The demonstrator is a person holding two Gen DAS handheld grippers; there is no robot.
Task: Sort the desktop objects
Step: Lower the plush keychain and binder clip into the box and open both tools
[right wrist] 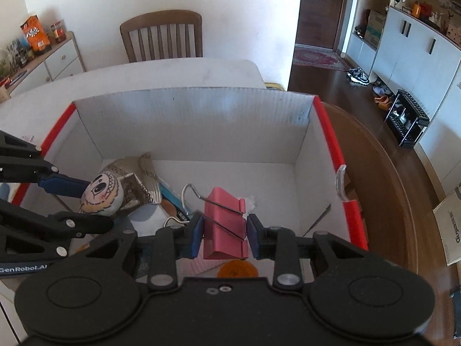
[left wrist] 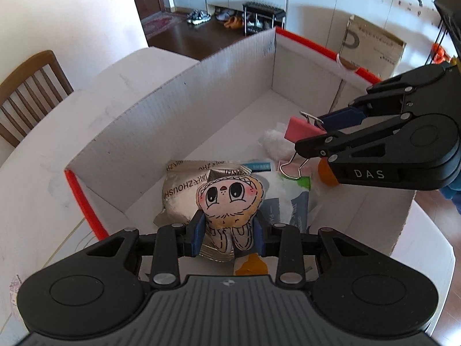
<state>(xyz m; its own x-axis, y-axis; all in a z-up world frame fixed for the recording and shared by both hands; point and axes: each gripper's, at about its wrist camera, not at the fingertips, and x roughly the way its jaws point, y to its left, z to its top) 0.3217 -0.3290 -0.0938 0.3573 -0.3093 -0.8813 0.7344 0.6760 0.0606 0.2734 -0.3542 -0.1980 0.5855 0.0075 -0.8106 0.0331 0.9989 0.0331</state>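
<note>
In the left wrist view we see the left gripper at lower centre, its jaws closed on a small cream-and-tan plush doll with a drawn cartoon face; the doll's body sits squeezed between the two blue pads and its head rises above them. Only this view shows what lies under the doll: a crumpled silver foil snack packet and a white-and-green pouch on the floor of the white corrugated cardboard box with red-taped edges.

The right gripper enters this view from the right edge, clamped on a pink metal binder clip with wire handles, above a fluffy white wad at the centre right of the frame.

The right wrist view gives us the clip from behind: it stands between the right gripper's blue pads at lower centre, its pink body gripped on both sides, one wire handle reaching up and left. Below it an orange round object shows partly, too hidden to identify. At the left edge the left gripper holds the doll inside the box. Only here do we see the grey-white tabletop beyond the box and a brown wooden slat-back chair at upper centre. Both held things hang inside the box walls.
</note>
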